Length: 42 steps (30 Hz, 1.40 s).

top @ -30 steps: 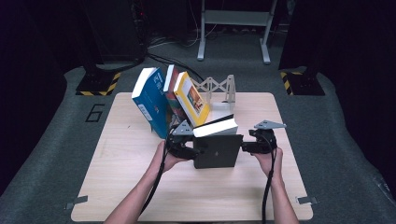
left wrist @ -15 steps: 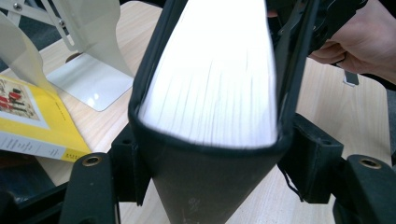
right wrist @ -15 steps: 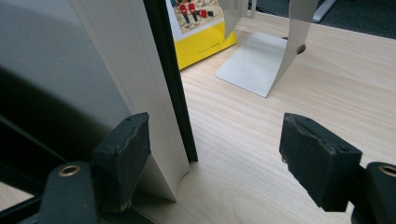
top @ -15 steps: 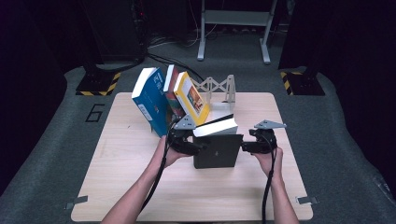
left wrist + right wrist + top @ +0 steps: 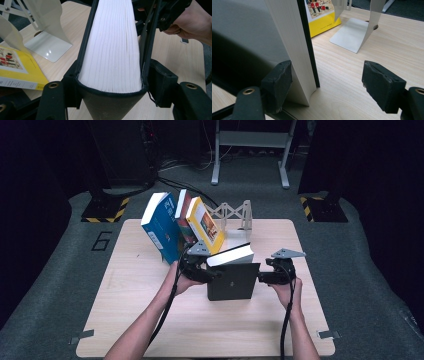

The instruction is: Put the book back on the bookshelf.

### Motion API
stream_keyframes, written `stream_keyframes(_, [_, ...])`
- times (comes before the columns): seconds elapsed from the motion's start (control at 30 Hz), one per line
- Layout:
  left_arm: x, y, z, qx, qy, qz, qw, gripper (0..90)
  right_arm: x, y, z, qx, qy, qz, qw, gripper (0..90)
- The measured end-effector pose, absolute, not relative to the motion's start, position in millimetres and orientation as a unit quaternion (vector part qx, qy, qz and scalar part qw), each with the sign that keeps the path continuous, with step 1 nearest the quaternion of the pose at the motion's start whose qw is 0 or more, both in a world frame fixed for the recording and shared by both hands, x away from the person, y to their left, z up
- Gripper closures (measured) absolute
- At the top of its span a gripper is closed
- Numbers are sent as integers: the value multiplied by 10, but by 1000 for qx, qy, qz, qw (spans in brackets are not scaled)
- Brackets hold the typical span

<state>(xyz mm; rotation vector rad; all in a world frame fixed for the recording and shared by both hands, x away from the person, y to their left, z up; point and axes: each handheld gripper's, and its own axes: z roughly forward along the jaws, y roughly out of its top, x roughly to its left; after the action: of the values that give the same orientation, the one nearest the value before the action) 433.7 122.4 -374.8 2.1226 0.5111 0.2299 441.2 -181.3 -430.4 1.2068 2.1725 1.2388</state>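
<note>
A thick black book [image 5: 232, 282] stands on its edge on the wooden table [image 5: 150, 320], white pages [image 5: 231, 255] facing up. My left gripper [image 5: 200, 268] is at its left end. In the left gripper view the left gripper [image 5: 116, 87] has a pad on each black cover of the book [image 5: 112, 50]; its jaws have just been closing on it. My right gripper [image 5: 272, 276] is at the book's right end. In the right gripper view the right gripper [image 5: 329, 87] is open: one pad [image 5: 278, 83] lies against the book [image 5: 294, 50], the other pad [image 5: 382, 85] stands well clear.
Behind the black book, a blue book [image 5: 162, 227], a red book [image 5: 182, 215] and a yellow book [image 5: 206, 225] lean leftward. A white metal bookend [image 5: 235, 215] stands to their right on the table's far part. Dark floor surrounds the table.
My left gripper has risen a little at the book's left end. The right gripper has stayed where it was.
</note>
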Motion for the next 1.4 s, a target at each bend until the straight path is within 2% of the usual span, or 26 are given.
stream_keyframes(0.2, [4313,1240,-3748,863,192,95,457,505,4423,-1891,-4324,439,763,437,185,223])
stream_keyframes(0.33, [4307,1240,-3750,862,193,100,458,527,4413,-2035,-4419,461,755,432,176,213])
stream_keyframes(0.67, [4306,1244,-3758,856,209,111,459,534,4384,-2276,-4925,524,747,375,164,151])
stream_keyframes(0.87, [4296,1236,-3773,845,238,122,463,535,4355,-2323,-5104,545,740,350,182,140])
stream_keyframes(1.13, [4289,1209,-3786,825,290,131,468,535,4321,-2353,-5212,560,725,350,197,135])
stream_keyframes(1.4, [4221,1146,-3766,833,282,139,455,526,4297,-2350,-5252,550,728,351,209,135])
